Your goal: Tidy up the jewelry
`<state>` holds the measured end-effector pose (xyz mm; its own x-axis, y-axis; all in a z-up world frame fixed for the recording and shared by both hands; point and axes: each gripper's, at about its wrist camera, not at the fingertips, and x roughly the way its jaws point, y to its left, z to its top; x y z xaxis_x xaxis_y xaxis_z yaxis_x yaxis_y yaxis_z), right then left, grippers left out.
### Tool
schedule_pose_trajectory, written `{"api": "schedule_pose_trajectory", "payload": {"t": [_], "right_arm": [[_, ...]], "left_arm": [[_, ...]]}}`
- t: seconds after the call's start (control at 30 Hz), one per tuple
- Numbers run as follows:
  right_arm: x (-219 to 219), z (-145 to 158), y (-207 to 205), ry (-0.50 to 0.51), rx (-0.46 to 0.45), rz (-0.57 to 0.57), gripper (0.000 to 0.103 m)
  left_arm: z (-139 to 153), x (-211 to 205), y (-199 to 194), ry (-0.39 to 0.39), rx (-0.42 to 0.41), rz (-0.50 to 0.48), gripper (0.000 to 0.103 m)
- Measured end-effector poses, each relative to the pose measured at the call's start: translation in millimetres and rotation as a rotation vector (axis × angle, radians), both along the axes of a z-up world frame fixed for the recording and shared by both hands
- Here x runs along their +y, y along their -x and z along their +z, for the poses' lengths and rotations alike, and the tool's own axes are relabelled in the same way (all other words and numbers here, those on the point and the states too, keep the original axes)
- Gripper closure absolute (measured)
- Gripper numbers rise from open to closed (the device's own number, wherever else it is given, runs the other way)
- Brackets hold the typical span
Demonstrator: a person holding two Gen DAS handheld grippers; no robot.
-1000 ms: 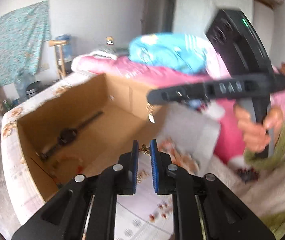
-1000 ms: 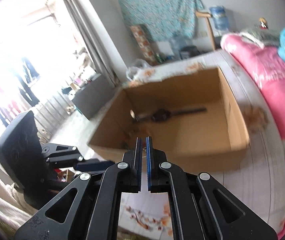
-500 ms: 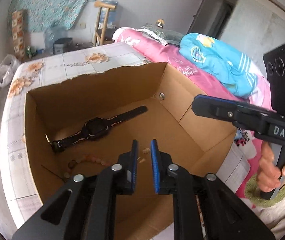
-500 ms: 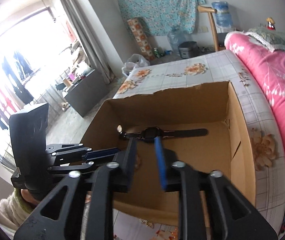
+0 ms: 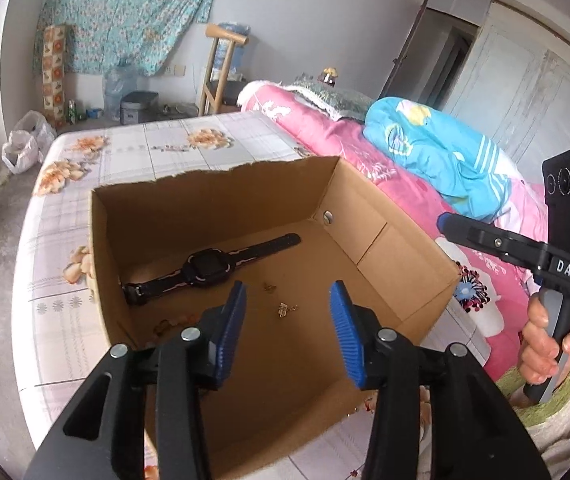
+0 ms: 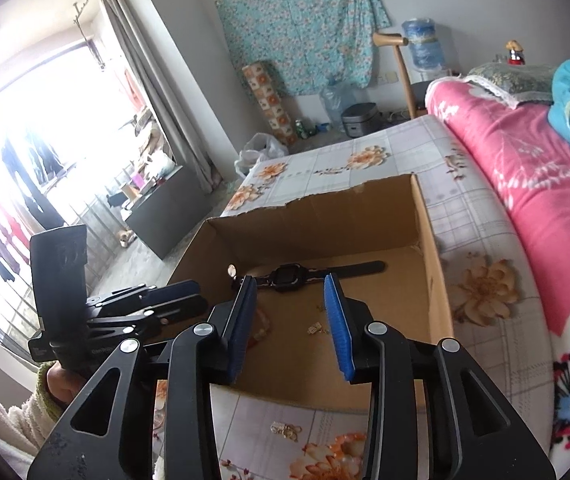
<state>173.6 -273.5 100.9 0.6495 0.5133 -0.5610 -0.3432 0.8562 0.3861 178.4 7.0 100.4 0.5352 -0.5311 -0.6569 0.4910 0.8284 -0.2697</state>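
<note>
An open cardboard box (image 5: 401, 248) (image 6: 433, 240) sits on the flowered bedsheet. On its floor lie a black watch (image 5: 209, 270) (image 6: 289, 276), two small gold earrings (image 5: 285, 310) (image 6: 315, 328) and a beaded bracelet (image 5: 165, 325) (image 6: 263, 326). My left gripper (image 5: 288, 294) hovers over the box's near side, its jaws opening with nothing between them. Beside it, my right gripper (image 6: 290, 286) is also over the box, jaws opening and empty. Another gold earring (image 6: 285, 429) lies on the sheet in front of the box.
A pink quilt (image 5: 325, 132) and a blue blanket (image 5: 437, 152) are piled to the right of the box. A hand (image 5: 545, 344) holds the right gripper's handle. Beyond the bed there are a wooden chair (image 5: 221, 68), a water jug (image 5: 117, 88) and bags.
Both grippers have moved over the box and gone from shut to open. The small gold pieces seen at their fingertips now lie on the box floor.
</note>
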Motion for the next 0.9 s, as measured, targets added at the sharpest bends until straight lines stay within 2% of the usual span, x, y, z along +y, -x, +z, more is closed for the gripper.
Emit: {"api": "schedule_pose_trajectory", "payload": {"t": [0.13,0.3,0.43,0.53,0.6,0.73,0.83,0.9], "right_arm": [[-8.5,3.2,23.4,-0.024,-0.021,0.026,0.068],[-14.9,-2.7,55.3,-0.083,-0.013,0.125,0.063],[-6.4,-21.6,74.1,-0.059,0.033,0.152,0.061],[0.9,-42.0,74.0,-0.053,0.098,0.140,0.061],[3.8,-57.5,69.5,-0.041,0.152,0.114,0.061],[11.5,-77.9,63.5,0.005,0.223,0.066,0.061],[14.9,-84.4,63.7,0.009,0.240,0.058,0.061],[16.3,-86.8,65.5,0.017,0.242,0.054,0.061]], "left_arm": [[9.2,4.6,29.0,-0.006,-0.076,-0.036,0.058],[9.1,7.1,76.1,0.021,-0.138,-0.133,0.052],[-7.2,0.0,105.6,0.004,-0.118,-0.201,0.050],[-34.6,-13.3,113.9,0.005,-0.032,-0.212,0.050],[-51.1,-21.0,113.5,-0.011,-0.003,-0.198,0.050],[-79.2,-39.2,110.4,-0.114,-0.012,-0.156,0.050],[-92.2,-46.7,103.5,-0.148,-0.018,-0.134,0.050],[-96.5,-50.0,99.2,-0.169,-0.036,-0.133,0.055]]}}
